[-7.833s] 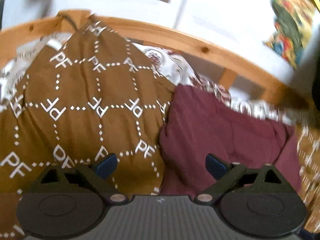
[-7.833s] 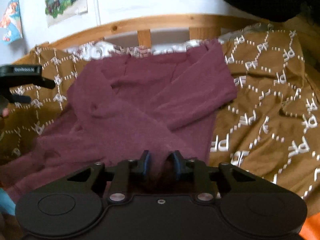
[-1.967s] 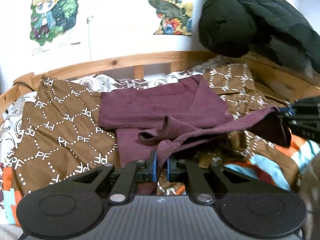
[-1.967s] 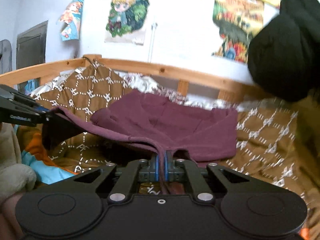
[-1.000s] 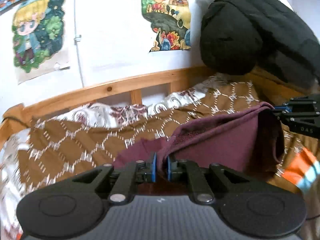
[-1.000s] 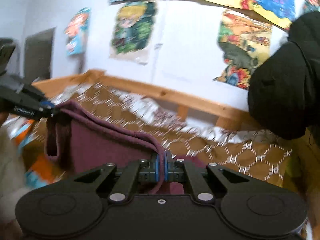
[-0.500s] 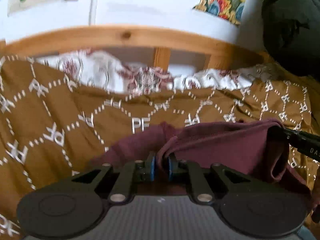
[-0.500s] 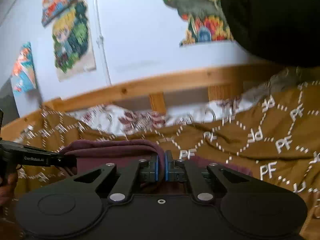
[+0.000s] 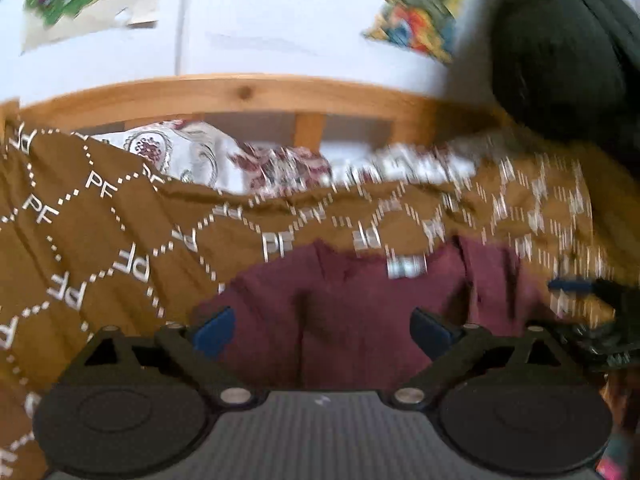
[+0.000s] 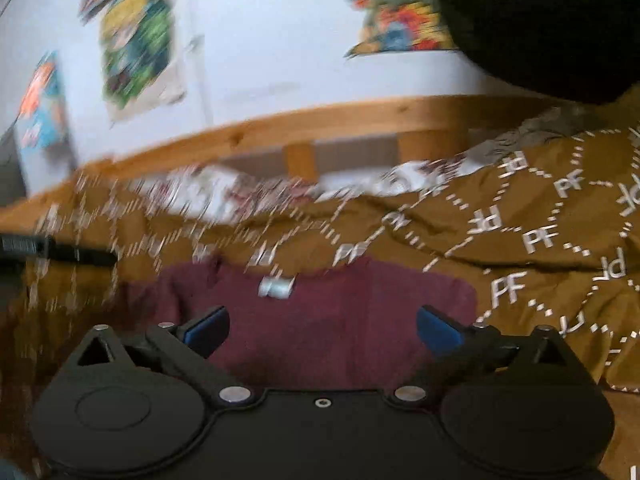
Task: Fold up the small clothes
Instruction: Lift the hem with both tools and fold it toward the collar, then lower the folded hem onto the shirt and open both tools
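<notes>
- Lying folded on the brown "PF"-patterned bedspread (image 9: 120,248) is the maroon garment (image 9: 360,312), its white neck label (image 10: 276,287) turned up at the far edge
- The left gripper (image 9: 322,326) is seen with jaws opening wide; nothing is pinched by the blue pads (image 9: 212,326), and the garment is spread just beyond and beneath them
- The right gripper (image 10: 322,326) is likewise opening, its pads clear of the cloth
- A wooden bed rail (image 9: 248,94) and wall posters (image 10: 140,36) are seen behind, and a black jacket (image 9: 560,52) at the right
</notes>
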A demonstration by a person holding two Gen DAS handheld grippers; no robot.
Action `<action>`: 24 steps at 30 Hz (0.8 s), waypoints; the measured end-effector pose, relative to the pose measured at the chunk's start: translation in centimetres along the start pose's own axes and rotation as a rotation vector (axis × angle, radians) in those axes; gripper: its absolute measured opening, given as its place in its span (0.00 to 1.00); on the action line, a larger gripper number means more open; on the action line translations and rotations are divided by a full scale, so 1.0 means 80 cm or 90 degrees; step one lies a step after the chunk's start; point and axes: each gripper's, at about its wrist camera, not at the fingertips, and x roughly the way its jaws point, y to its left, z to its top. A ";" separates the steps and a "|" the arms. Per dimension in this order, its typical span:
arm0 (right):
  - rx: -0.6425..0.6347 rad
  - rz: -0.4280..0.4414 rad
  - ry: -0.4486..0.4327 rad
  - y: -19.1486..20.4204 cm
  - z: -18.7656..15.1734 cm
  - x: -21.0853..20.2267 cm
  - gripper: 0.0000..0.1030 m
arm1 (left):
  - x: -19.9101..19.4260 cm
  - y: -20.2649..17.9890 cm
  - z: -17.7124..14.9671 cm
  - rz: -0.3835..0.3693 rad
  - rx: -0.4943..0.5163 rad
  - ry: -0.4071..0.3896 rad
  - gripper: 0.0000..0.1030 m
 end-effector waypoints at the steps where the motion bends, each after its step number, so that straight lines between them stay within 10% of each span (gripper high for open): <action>1: -0.028 0.001 0.013 0.008 -0.005 0.000 0.96 | -0.002 -0.010 -0.007 0.010 0.028 0.011 0.94; 6: -0.160 -0.003 0.057 0.048 -0.024 0.008 0.82 | 0.010 -0.051 -0.029 0.053 0.167 0.049 0.91; 12: -0.191 0.005 0.110 0.060 -0.038 0.028 0.72 | 0.044 -0.046 -0.047 0.076 0.157 0.129 0.54; 14: -0.188 0.002 0.119 0.058 -0.041 0.034 0.31 | 0.049 -0.034 -0.048 0.073 0.124 0.133 0.21; 16: -0.193 -0.018 0.120 0.055 -0.043 0.040 0.11 | 0.044 -0.023 -0.046 0.070 0.077 0.118 0.11; 24: -0.195 -0.127 -0.031 0.033 -0.019 0.009 0.05 | -0.023 0.002 -0.029 0.100 -0.027 -0.067 0.05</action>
